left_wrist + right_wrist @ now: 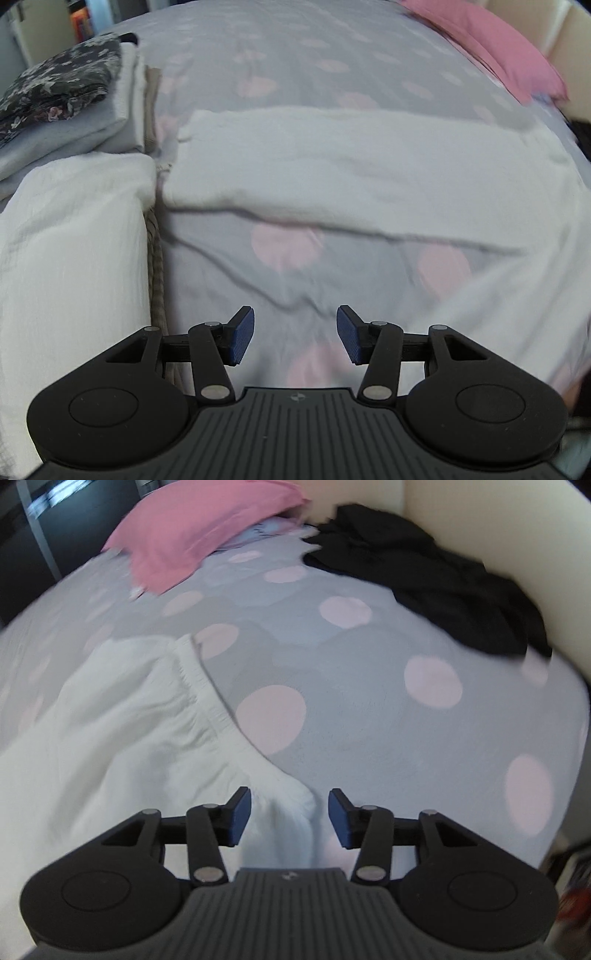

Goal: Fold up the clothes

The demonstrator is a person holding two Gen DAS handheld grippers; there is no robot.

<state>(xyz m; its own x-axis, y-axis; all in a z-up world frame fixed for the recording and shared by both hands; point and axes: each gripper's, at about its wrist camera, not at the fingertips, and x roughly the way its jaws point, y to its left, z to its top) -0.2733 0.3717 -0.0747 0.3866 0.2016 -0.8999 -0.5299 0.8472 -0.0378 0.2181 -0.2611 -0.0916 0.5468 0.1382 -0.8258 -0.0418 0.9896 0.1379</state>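
The right claw [290, 818] stands with its jaws parted and nothing clamped between them; its blue pads [242, 818] hang free above the near corner of the white garment [140, 731]. That corner, where the gathered elastic band [207, 694] runs out, sits right under the gap, a little toward the left pad. From that corner the band runs away and to the left across the bed [369, 716], so the garment spreads leftward from this claw, with only spotted cover to its right.

The left claw [295, 336] is likewise parted and holds nothing. Beneath it lies bare spotted cover, not cloth. The white garment [351, 177] lies beyond it as a long band, its long axis running side to side, with its nearer edge curving down toward the right of the view. That edge looks folded over, though the blur makes this uncertain.

So the right claw is much the nearer to the garment; the left has to reach forward over the cover to meet the long edge.

Left of the garment, close beside its end, sits a white folded piece [74, 258], and beyond that a stack of folded clothes [66, 110]. Farther off lie a pink cloth [199, 535] and a dark heap [436, 579], well apart from the garment.
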